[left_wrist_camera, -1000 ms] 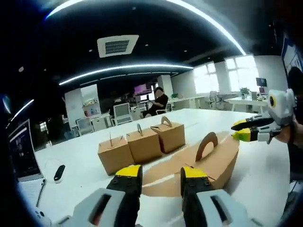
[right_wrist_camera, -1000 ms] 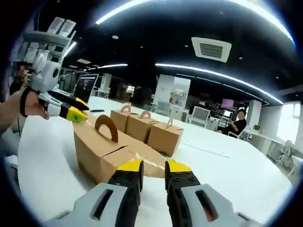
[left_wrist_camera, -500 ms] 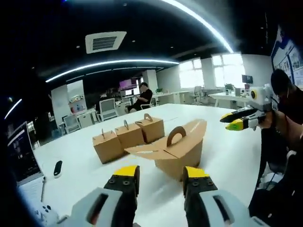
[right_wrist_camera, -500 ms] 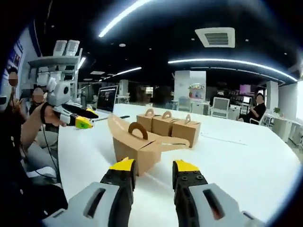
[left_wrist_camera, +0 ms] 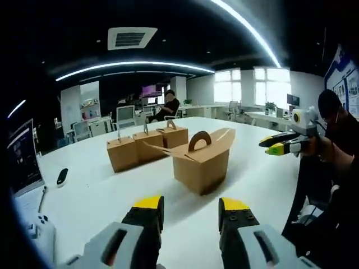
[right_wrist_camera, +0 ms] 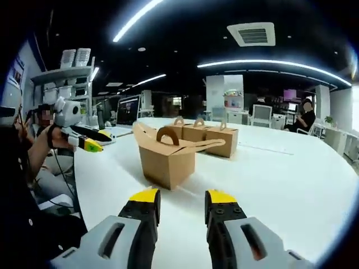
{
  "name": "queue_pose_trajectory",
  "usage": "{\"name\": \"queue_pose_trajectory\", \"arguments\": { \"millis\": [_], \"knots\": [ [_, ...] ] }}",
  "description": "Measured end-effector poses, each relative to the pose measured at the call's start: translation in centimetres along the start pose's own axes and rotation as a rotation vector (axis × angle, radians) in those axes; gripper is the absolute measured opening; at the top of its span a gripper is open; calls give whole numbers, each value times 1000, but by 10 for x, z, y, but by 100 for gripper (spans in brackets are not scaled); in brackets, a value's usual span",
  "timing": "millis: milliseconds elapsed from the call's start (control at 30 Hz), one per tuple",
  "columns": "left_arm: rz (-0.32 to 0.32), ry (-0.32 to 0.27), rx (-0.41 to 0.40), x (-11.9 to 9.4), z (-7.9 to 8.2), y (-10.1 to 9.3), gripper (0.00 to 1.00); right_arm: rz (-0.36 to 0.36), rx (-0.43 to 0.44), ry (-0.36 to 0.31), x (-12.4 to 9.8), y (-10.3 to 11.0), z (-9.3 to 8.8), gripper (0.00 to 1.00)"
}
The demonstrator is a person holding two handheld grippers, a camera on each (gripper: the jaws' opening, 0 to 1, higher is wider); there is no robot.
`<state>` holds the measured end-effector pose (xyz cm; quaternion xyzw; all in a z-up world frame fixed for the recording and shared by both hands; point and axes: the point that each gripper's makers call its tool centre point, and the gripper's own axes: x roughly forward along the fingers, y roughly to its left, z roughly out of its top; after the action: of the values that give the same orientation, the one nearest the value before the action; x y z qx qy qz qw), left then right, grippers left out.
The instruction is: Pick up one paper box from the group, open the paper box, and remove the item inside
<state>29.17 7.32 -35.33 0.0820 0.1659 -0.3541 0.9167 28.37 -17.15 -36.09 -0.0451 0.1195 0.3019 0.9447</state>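
Box [left_wrist_camera: 200,165] with opened flaps stands on the white desk [left_wrist_camera: 101,196], just in front of three closed boxes [left_wrist_camera: 147,145]. Left claw [left_wrist_camera: 189,207] and right claw [right_wrist_camera: 178,200] are released, apart from the box, holding nothing.

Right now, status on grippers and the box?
Left gripper and right gripper open, empty. Opened paper box upright on white table, flaps spread. Three closed boxes behind. Nothing blocking.

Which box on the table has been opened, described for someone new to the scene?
On the white table, three closed brown boxes stand in a row. The opened box stands alone, nearer the grippers; unlike the others, its flaps are spread wide, its arched handle upright.
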Motion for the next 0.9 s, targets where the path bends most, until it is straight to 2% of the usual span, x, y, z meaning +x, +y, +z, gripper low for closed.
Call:
{"name": "queue_pose_trajectory", "arguments": {
  "millis": [133, 233, 400, 500, 633, 733, 800, 900],
  "knots": [
    [-6, -31, 38, 0, 18, -7, 40, 10, -27, 6, 0, 2, 6, 32],
    [-10, -52, 63, 2, 32, -10, 40, 44, -73, 11, 2, 8, 15, 32],
    [-18, -62, 80, 10, 44, -11, 39, 107, -222, 20, 10, 19, 45, 31],
    [-31, -75, 101, 19, 59, -11, 39, 159, -311, 34, 21, 24, 67, 31],
    [-46, -68, 156, 34, 76, -9, 39, 230, -389, 80, 40, 26, 82, 31],
    [-63, -29, 172, 49, 74, -6, 39, 271, -435, 114, 62, 23, 92, 30],
    [-90, -4, 156, 57, 70, -7, 39, 319, -462, 164, 77, 25, 92, 30],
    [-95, 34, 159, 67, 62, -7, 39, 385, -517, 243, 100, 27, 88, 29]
  ]
}}
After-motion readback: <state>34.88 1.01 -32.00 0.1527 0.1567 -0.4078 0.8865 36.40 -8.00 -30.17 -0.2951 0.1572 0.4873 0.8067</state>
